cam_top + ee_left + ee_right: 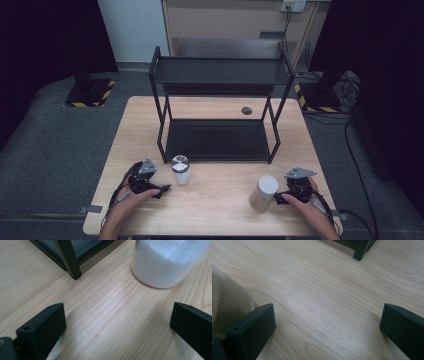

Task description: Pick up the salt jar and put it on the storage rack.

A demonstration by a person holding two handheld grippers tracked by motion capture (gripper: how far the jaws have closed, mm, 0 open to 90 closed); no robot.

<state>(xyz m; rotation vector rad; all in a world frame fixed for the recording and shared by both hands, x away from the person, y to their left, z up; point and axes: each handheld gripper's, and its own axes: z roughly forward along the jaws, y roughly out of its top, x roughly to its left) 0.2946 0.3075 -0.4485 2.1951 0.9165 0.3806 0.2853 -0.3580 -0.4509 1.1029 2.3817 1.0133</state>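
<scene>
Jars stand at either end of the near half of a pale wooden bench (220,200), each with a hand-held gripper just beside it. The left gripper (161,190), low on the bench near the front-left corner, points toward a small clear jar (180,170) with a shiny metal lid, filled with white powder; that jar stands upright just in front of the front-left leg of a black two-tier metal rack (218,75) set at the middle of the bench. In the left gripper view the same jar (168,262) sits ahead and to the right of the black jaws, which are spread wide over bare wood with nothing between them, while the rack's leg (68,258) rises at upper left. The right gripper (278,199), held near the front-right corner, lies just beside a taller jar (263,193) with a white lid and a pale beige filling, upright on the bench. In the right gripper view this jar (227,305) shows at the left edge, outside the left jaw, whether touching it or not cannot be told; the jaws are spread wide, with only wood grain between them. A small dark round disc (247,110) lies on the bench behind the rack's lower shelf. The person's hands enter from the bottom edge of the high view.
</scene>
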